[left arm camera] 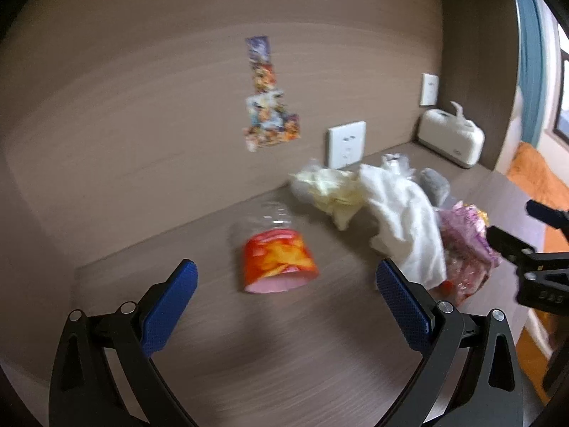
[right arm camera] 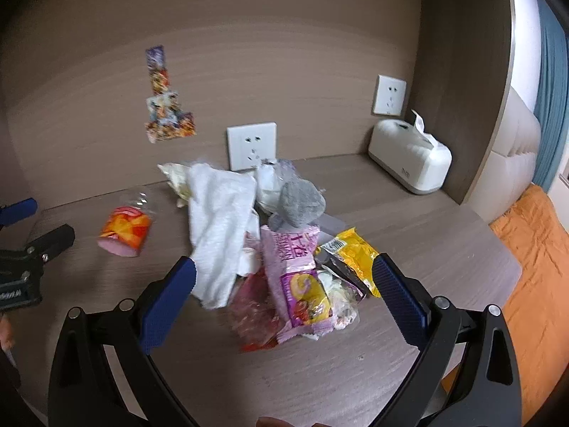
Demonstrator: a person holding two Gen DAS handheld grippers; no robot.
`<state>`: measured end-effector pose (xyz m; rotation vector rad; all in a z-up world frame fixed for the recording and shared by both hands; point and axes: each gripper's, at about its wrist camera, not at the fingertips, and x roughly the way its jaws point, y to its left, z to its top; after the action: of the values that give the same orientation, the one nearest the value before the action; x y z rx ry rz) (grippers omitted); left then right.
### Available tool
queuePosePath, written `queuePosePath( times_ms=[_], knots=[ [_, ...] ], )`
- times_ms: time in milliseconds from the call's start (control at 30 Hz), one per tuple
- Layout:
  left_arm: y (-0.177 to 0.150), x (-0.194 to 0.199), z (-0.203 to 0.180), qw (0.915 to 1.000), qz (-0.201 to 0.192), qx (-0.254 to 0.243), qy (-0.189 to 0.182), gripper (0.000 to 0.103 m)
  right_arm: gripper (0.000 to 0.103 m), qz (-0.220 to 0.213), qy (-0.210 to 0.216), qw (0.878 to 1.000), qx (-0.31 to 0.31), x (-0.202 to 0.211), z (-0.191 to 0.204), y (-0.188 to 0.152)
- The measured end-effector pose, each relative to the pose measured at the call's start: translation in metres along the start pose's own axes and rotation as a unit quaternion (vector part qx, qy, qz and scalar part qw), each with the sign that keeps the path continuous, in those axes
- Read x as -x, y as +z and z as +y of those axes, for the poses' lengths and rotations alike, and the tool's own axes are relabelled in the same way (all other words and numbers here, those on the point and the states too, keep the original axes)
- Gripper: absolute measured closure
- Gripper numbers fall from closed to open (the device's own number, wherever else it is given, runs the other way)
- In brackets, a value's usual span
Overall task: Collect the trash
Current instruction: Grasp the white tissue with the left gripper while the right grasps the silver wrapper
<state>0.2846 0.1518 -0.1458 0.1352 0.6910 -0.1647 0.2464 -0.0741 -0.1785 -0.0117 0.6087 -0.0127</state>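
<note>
A pile of trash lies on the wooden table (right arm camera: 409, 235): a white cloth (right arm camera: 217, 220), a pink snack wrapper (right arm camera: 302, 277), a yellow wrapper (right arm camera: 352, 249), a grey crumpled piece (right arm camera: 302, 203) and pale yellow paper (left arm camera: 330, 188). A clear plastic bottle with an orange label (left arm camera: 277, 252) lies apart on its side to the left; it also shows in the right wrist view (right arm camera: 126, 229). My left gripper (left arm camera: 286, 277) is open, just short of the bottle. My right gripper (right arm camera: 284, 274) is open above the pink wrapper and the cloth (left arm camera: 402, 213).
A white tissue box (right arm camera: 409, 156) stands at the back right corner. Two wall sockets (right arm camera: 251, 146) and a colourful sticker (right arm camera: 165, 99) are on the back panel. An orange bedcover (right arm camera: 533, 249) lies past the table's right edge.
</note>
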Motion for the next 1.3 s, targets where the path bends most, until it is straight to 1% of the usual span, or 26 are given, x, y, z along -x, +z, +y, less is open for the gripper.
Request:
queuePosePath(
  times_ms=[100,167,267,400,433,500,567,633,667,700,733,800,867,967,1000,1033,1100,1167,1300],
  knots=[
    [0.002,-0.014,-0.017,0.9994,-0.003,-0.013,-0.031,0.005,0.004,0.009,-0.014,1.0,0.006,-0.011,-0.004,-0.001],
    [0.004,-0.026,-0.03,0.9983,-0.001,-0.029,-0.05,0.005,0.004,0.018,-0.018,1.0,0.015,-0.019,-0.005,-0.004],
    [0.002,-0.045,-0.048,0.9955,0.005,-0.053,-0.078,0.005,0.004,0.02,-0.03,0.999,0.034,-0.028,-0.005,-0.008],
    [0.001,-0.063,-0.063,0.99,0.013,-0.077,-0.117,0.014,0.007,0.022,-0.05,0.997,0.05,-0.037,-0.004,-0.011],
    [0.001,-0.068,-0.066,0.9887,0.015,-0.082,-0.124,0.015,0.01,0.028,-0.048,0.997,0.048,-0.041,-0.006,-0.011],
    [0.0,-0.077,-0.07,0.9864,0.02,-0.089,-0.137,0.018,0.013,0.036,-0.042,0.998,0.039,-0.045,-0.011,-0.012],
    [-0.001,-0.084,-0.074,0.9844,0.028,-0.096,-0.145,0.026,0.02,0.046,-0.037,0.998,0.036,-0.051,-0.014,-0.013],
    [-0.004,-0.093,-0.078,0.9801,0.043,-0.104,-0.163,0.044,0.036,0.055,-0.032,0.997,0.039,-0.055,-0.015,-0.016],
    [-0.006,-0.098,-0.081,0.9775,0.052,-0.108,-0.173,0.049,0.041,0.062,-0.025,0.997,0.039,-0.058,-0.015,-0.017],
    [-0.009,-0.101,-0.083,0.9747,0.06,-0.113,-0.183,0.057,0.057,0.067,-0.02,0.997,0.038,-0.061,-0.014,-0.019],
    [-0.01,-0.104,-0.085,0.9725,0.066,-0.117,-0.19,0.065,0.069,0.07,-0.019,0.997,0.038,-0.063,-0.014,-0.02],
    [-0.013,-0.109,-0.089,0.9698,0.082,-0.121,-0.196,0.072,0.084,0.067,-0.016,0.997,0.036,-0.062,-0.013,-0.021],
    [-0.013,-0.109,-0.091,0.9696,0.084,-0.12,-0.196,0.073,0.085,0.069,-0.011,0.997,0.023,-0.062,-0.016,-0.021],
    [-0.012,-0.107,-0.092,0.9713,0.081,-0.12,-0.189,0.073,0.085,0.062,-0.018,0.998,0.019,-0.057,-0.019,-0.018],
    [-0.011,-0.106,-0.09,0.9714,0.081,-0.119,-0.189,0.079,0.085,0.058,-0.016,0.998,0.017,-0.053,-0.019,-0.016],
    [-0.01,-0.105,-0.09,0.9709,0.084,-0.119,-0.19,0.087,0.086,0.054,-0.017,0.998,0.017,-0.05,-0.02,-0.013],
    [-0.009,-0.102,-0.088,0.9713,0.079,-0.118,-0.191,0.096,0.086,0.042,-0.018,0.999,0.016,-0.039,-0.02,-0.006],
    [-0.005,-0.098,-0.087,0.9695,0.08,-0.114,-0.201,0.099,0.086,0.033,-0.016,0.999,0.013,-0.029,-0.022,0.002],
    [0.005,-0.082,-0.081,0.9722,0.062,-0.104,-0.2,0.1,0.086,0.017,-0.017,1.0,0.01,-0.009,-0.023,0.012]
  ],
)
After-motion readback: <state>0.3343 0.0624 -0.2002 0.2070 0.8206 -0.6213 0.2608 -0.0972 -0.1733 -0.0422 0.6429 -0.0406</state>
